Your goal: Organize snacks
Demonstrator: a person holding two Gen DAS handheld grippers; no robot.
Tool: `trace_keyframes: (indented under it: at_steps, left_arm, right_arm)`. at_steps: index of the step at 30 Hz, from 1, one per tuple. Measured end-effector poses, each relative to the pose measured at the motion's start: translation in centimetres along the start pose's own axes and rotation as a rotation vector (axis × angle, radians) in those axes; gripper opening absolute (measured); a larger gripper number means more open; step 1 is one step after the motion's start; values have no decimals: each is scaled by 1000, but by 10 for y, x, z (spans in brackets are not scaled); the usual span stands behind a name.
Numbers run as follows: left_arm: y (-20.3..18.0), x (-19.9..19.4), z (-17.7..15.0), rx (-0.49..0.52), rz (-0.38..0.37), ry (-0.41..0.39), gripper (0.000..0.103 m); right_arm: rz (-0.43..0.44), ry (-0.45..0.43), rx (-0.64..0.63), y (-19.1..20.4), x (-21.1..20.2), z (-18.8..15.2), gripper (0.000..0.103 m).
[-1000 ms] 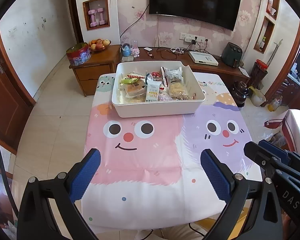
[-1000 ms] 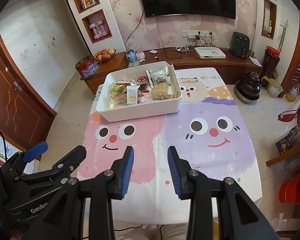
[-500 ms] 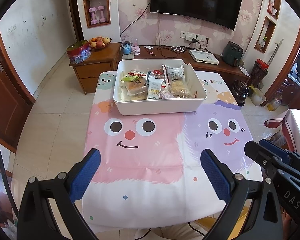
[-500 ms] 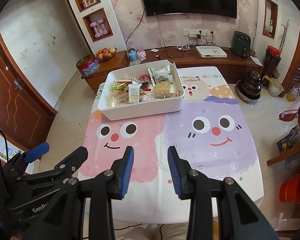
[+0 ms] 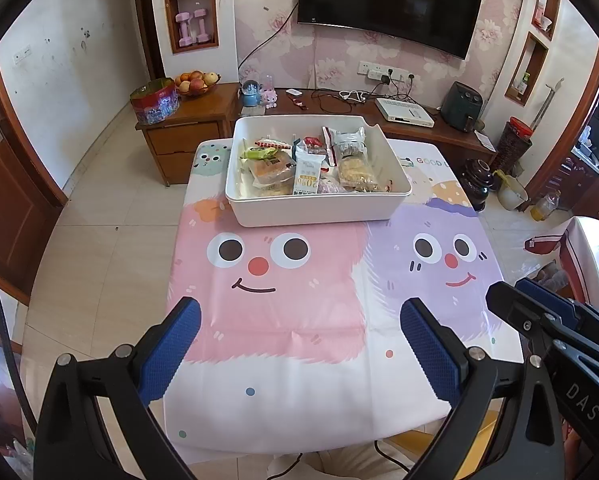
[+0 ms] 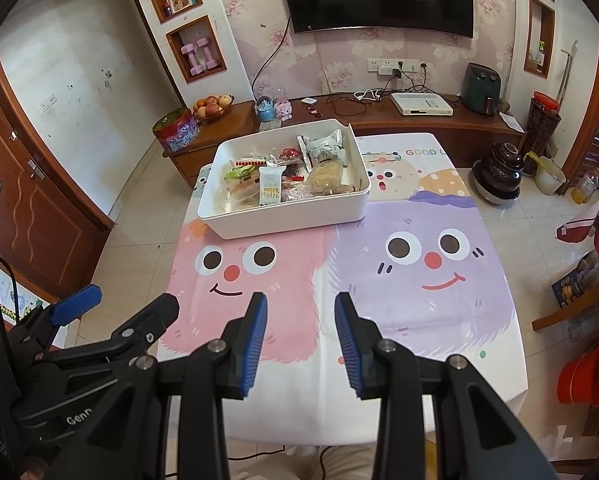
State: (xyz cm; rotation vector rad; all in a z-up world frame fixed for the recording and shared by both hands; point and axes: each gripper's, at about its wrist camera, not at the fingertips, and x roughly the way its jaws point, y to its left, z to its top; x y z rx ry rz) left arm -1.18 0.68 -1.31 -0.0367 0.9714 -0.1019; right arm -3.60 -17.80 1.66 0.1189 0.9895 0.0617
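Left wrist view: left gripper (image 5: pixel 299 344) gapes wide, empty — well short of the white bin (image 5: pixel 319 208). Right gripper (image 6: pixel 300 336) — partly parted, empty — hangs equally short of that bin of snacks (image 6: pixel 287 180).

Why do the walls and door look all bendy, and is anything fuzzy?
Left wrist view: the fisheye lens curves the door and darkens the corners. Right wrist view: same bending; the snack bin looks sharp, daylight is even, with no strong glare.

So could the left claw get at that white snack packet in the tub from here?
Probably yes: the left claw is open and empty, the white packet stands uncovered in the lidless tub, and only bare tablecloth lies between.
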Motion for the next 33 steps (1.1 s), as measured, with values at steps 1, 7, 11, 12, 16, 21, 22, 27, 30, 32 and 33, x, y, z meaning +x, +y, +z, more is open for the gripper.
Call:
trace_keyframes:
  at_steps: [1,7,11,12,16,21,22,27,30,32,33]
  left_arm:
    - [0,0,0,0,0,0,100]
    - [-1,0,1,-3,0,0,100]
    - [0,0,0,-2,0,-5,100]
    - [-1,0,-1,0,-1,-7,100]
    - [-3,0,-6,4,-6,-15,100]
    - [-3,0,-6,10,-13,-17,100]
    - [-4,0,-6,10,-13,-16,100]
    - [-3,0,-5,9,-13,-17,100]
    - [-3,1,-5,12,-12,-17,100]
    - [-3,0,-5,10,-12,-17,100]
    - [-2,0,-4,9,-12,-16,100]
  right_arm:
    - [0,0,0,0,0,0,36]
    - [0,0,-2,-1,-1,1,35]
    - [0,-3,-2,0,-1,0,35]
    - [-1,-3,-2,0,-1,0,35]
    - [-4,-6,-1,2,-2,-1,35]
    - [-9,-12,1,5,-4,-2,35]
    - [-11,-13,1,5,-5,-2,35]
    - [-12,-14,1,5,-6,-1,35]
    - [-10,-12,3,5,-6,-2,35]
    - [-11,-14,2,5,-7,-1,36]
    - [-10,-14,2,5,-7,-1,35]
